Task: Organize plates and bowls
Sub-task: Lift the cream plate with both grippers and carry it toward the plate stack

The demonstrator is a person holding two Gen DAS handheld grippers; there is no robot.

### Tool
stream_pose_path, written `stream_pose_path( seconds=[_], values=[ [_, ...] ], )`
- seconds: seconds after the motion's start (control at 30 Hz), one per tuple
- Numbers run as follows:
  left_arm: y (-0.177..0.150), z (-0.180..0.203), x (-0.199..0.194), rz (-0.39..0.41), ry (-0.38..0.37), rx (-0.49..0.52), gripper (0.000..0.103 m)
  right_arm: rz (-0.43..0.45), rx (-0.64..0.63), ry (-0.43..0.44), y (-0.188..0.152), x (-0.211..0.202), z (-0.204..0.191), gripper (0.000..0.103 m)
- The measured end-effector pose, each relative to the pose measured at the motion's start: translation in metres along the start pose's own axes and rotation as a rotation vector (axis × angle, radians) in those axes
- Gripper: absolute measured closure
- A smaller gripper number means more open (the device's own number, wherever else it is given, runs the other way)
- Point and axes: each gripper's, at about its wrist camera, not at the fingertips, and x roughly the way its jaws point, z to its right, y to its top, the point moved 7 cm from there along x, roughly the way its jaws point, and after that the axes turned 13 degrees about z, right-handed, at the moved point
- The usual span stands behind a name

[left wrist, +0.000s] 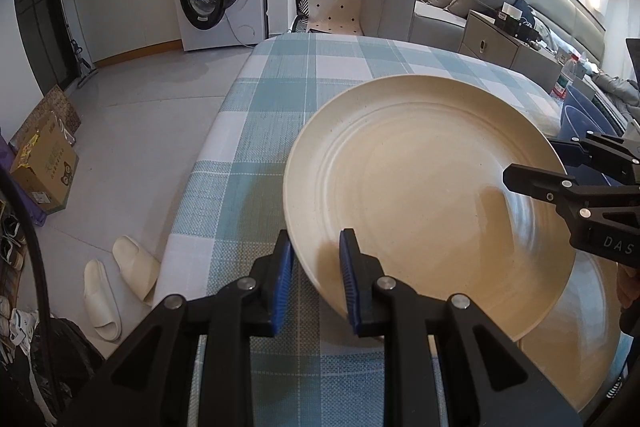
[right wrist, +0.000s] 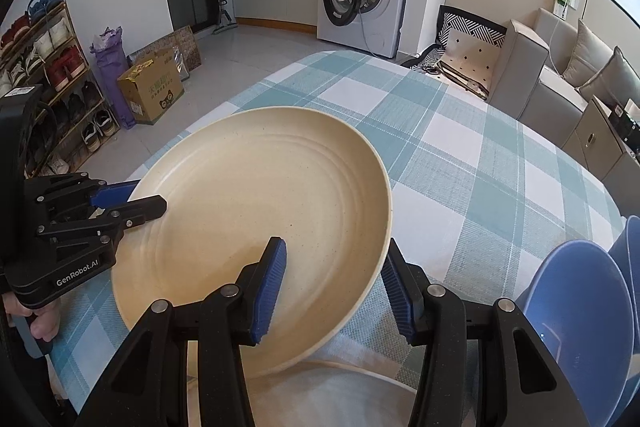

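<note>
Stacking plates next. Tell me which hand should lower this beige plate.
Left. The left gripper is shut on the beige plate at its rim; the right gripper only straddles it, grip unclear.

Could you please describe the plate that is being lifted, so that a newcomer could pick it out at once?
Look at the table with the blue and white checked cloth. Near its front edge a cream plate with faint rings is held tilted, gripped at its rim by the left tool. Unlike the second cream plate lying flat beneath, and the blue bowls beside it, it is raised.
</note>
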Motion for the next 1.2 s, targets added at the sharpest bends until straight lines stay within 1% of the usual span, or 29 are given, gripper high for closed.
stream_pose_path(
  seconds=[0.53, 1.2],
  values=[
    [0.013, 0.012, -0.018, 0.044, -0.011, 0.024, 0.082, 0.034, 0.016, -0.008, 0.002, -0.027, 0.005, 0.054],
    [0.022, 0.036, -0.038, 0.083, -0.056, 0.066, 0.081, 0.080, 0.053, -0.036, 0.000, -0.066, 0.018, 0.054]
  ],
)
